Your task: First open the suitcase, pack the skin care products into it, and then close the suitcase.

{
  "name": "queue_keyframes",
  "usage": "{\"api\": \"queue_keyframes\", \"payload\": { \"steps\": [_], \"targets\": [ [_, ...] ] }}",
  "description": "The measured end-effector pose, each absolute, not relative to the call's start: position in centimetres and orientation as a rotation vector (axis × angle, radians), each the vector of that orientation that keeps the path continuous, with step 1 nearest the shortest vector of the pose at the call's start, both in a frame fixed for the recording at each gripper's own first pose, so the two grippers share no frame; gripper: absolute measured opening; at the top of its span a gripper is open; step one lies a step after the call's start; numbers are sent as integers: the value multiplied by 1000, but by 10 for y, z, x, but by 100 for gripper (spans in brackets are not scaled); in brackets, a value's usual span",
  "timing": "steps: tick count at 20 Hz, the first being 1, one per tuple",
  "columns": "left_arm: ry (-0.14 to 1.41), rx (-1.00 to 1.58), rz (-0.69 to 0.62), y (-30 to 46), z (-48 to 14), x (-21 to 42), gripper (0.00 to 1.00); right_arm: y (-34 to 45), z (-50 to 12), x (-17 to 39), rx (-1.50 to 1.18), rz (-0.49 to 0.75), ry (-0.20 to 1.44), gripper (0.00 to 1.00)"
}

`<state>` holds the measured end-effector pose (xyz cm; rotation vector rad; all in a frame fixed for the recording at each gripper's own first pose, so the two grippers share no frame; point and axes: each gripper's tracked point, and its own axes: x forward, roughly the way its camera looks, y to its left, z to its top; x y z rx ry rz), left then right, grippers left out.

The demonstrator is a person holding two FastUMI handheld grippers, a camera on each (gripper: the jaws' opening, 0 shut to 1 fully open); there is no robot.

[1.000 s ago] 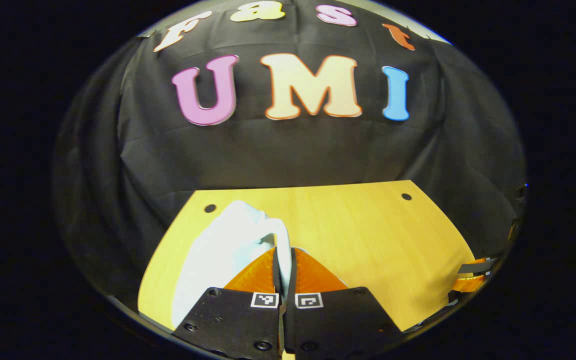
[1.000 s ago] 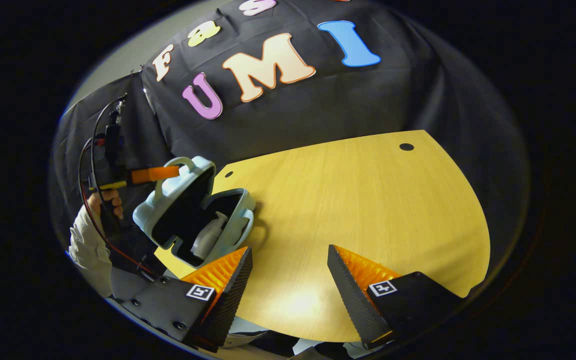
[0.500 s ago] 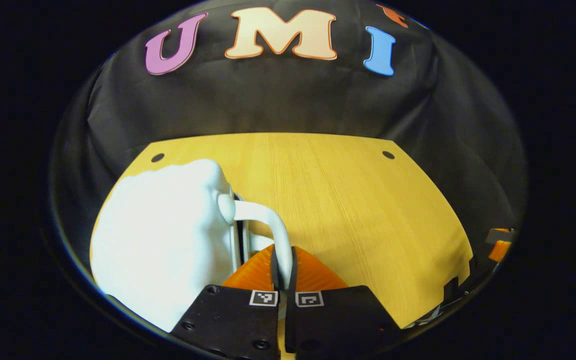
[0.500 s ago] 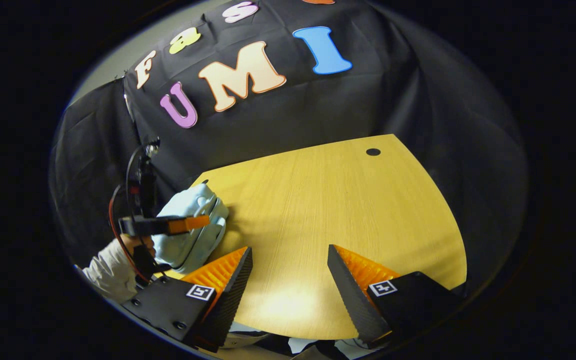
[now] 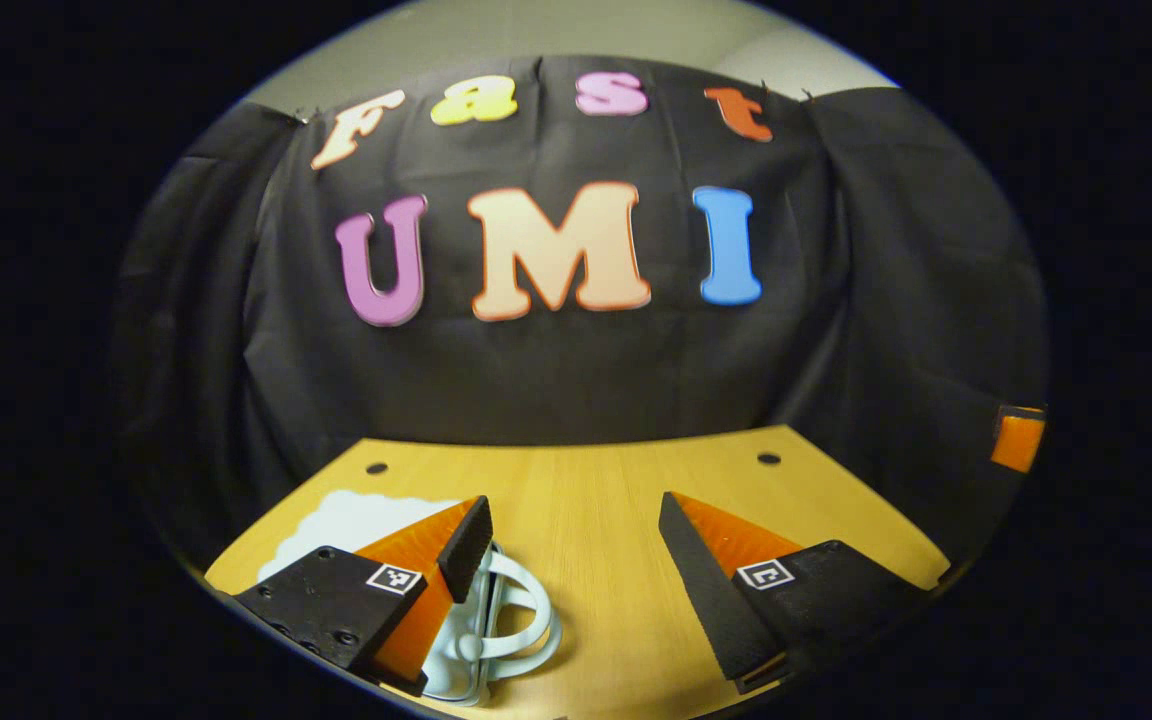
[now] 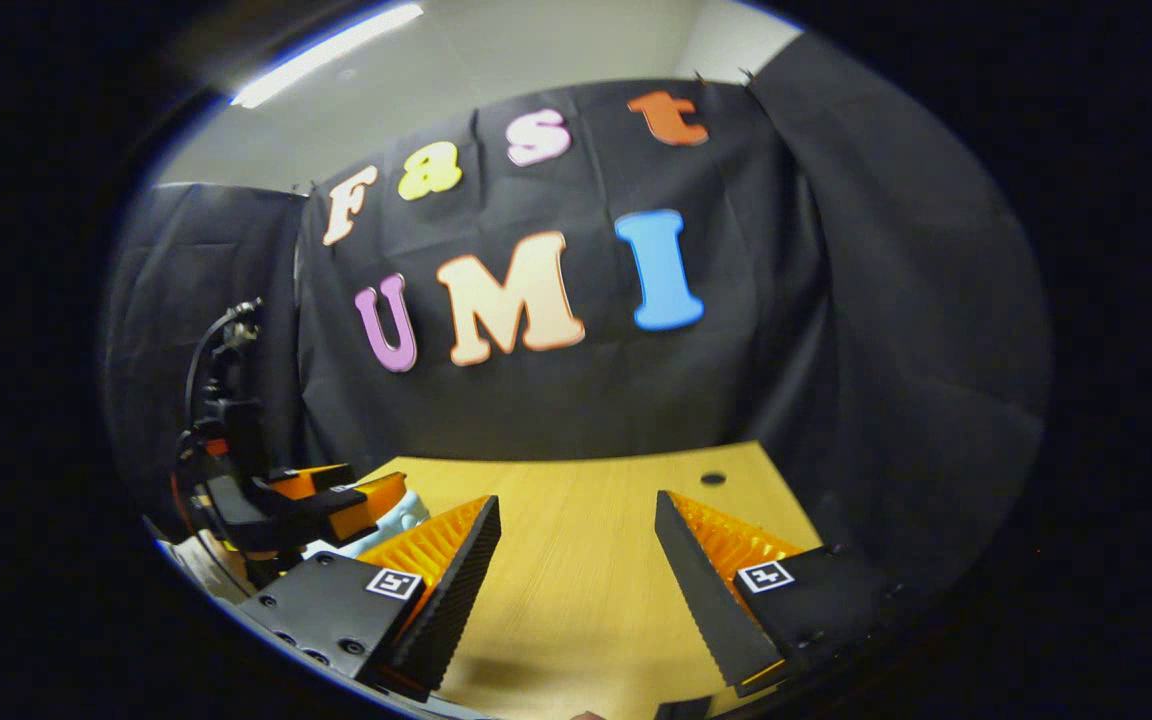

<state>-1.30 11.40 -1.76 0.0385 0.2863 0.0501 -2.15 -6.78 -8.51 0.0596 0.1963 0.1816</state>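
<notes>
A pale blue suitcase [image 5: 336, 522] lies shut on the wooden table [image 5: 616, 480] at the lower left of the left gripper view. Its two looped handles [image 5: 521, 620] rest together against the table. My left gripper [image 5: 571, 525] is open above it, the left finger over the case and the handles below the gap. What is inside the case is hidden. In the right gripper view, my right gripper [image 6: 576, 515] is open over the bare table [image 6: 576, 590]. Far to its left is the left gripper [image 6: 356, 492], with a corner of the suitcase [image 6: 404, 512] under it.
The booth's black cloth wall stands right behind the table. Small dark holes [image 5: 768, 458] mark the tabletop's far corners. Part of the right gripper [image 5: 1016, 440] shows at the right edge of the left gripper view. Cables [image 6: 211, 350] hang above the left gripper.
The left gripper brought the lid down by its handle until the suitcase shut, then let go, opened and drew back. The right gripper stayed open and tilted upward.
</notes>
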Motion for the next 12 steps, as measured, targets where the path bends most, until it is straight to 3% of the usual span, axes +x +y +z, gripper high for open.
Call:
{"api": "queue_keyframes", "payload": {
  "steps": [2, 5, 7, 8, 12],
  "targets": [
    [179, 33, 50, 93, 24, -25, 98, -59, -56, -22, -10, 176, 97, 98],
    [132, -7, -64, 56, 61, -43, 94, -42, -30, -34, -19, 182, 28, 98],
    [132, 2, -116, 53, 70, -50, 100, -36, -15, -38, 6, 154, -16, 97],
    [129, 15, -135, 52, 69, -55, 95, -33, -9, -41, 21, 135, -27, 98],
    [96, 47, -147, 67, 81, -78, 95, -11, 6, -54, 31, 109, -60, 98]
  ]
}}
